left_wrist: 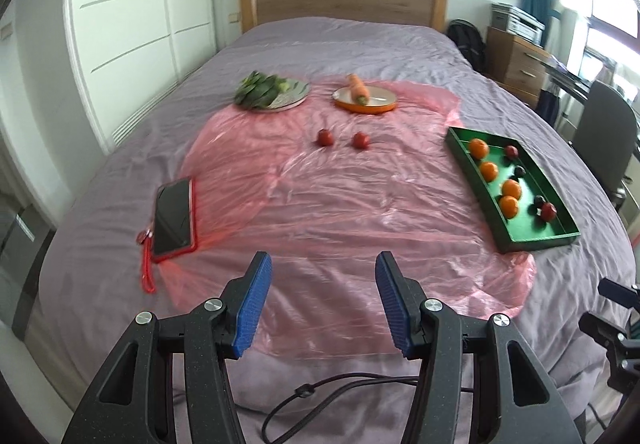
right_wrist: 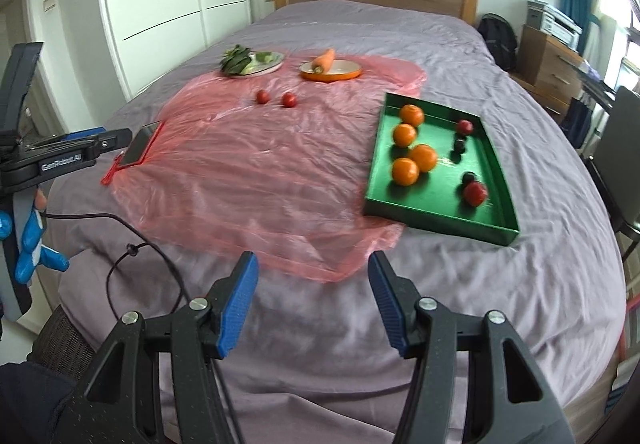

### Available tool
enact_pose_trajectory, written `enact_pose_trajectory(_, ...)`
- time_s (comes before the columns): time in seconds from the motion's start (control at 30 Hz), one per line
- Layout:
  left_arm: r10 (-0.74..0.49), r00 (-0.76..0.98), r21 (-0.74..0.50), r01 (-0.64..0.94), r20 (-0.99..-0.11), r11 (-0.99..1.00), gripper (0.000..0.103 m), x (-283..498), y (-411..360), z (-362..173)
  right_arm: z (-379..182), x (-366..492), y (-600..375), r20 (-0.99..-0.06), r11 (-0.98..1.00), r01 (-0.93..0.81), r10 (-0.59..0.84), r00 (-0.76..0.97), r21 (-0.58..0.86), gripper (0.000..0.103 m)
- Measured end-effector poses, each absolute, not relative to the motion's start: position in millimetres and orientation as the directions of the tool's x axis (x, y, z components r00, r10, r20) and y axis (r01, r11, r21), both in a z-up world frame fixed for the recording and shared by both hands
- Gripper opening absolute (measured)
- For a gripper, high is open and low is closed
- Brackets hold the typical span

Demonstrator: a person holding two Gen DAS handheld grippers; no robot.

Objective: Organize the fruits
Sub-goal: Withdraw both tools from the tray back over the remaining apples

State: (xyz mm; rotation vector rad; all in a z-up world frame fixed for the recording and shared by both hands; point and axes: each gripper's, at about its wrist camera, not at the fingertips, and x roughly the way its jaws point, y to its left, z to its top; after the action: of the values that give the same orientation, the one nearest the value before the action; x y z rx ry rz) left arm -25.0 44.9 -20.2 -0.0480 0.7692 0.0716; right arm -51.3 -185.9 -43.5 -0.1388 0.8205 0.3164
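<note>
A green tray (left_wrist: 520,234) (right_wrist: 440,222) lies on the right of the bed and holds several oranges (right_wrist: 405,171), red fruits (right_wrist: 475,193) and dark fruits (right_wrist: 469,177). Two red fruits (left_wrist: 325,137) (left_wrist: 361,140) (right_wrist: 262,96) (right_wrist: 289,99) lie loose on the pink plastic sheet (left_wrist: 320,211) in the middle. My left gripper (left_wrist: 323,264) is open and empty above the sheet's near edge. My right gripper (right_wrist: 312,264) is open and empty over the near bedcover, left of the tray's near end.
A grey plate of green leaves (left_wrist: 272,91) (right_wrist: 252,61) and an orange dish with a carrot (left_wrist: 364,95) (right_wrist: 330,68) sit at the far side. A phone in a red case (left_wrist: 174,219) (right_wrist: 142,147) lies at left. A black cable (left_wrist: 340,388) trails over the near bedcover. A desk and chair stand at right.
</note>
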Motion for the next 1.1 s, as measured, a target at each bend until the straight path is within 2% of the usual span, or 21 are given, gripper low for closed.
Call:
enact_pose_trajectory(0.3, 0.068, 0.712, -0.079, -0.171, -0.699, 0.982, 0.052, 0, 78, -22, -39, -19, -152, -0.739, 0.918, -0.397, 0.278, 0.614, 0.015, 0.103)
enact_pose_trajectory(0.6, 0.071, 0.701, -0.106, -0.206, -0.710, 0.973, 0.056, 58, 96, -27, -44, 31, -117, -0.740, 0.892, -0.451, 0.324, 0.589, 0.032, 0.103)
enact_pose_trajectory(0.87, 0.100, 0.699, -0.064, -0.205, -0.708, 0.977, 0.074, 106, 100, -37, -55, 81, -99, -0.752, 0.881, -0.472, 0.338, 0.567, 0.040, 0.103)
enact_pose_trajectory(1.1, 0.091, 0.679, -0.062, -0.198, -0.729, 0.978, 0.074, 148, 107, -54, -70, 130, -84, -0.761, 0.876, -0.479, 0.342, 0.551, 0.047, 0.103)
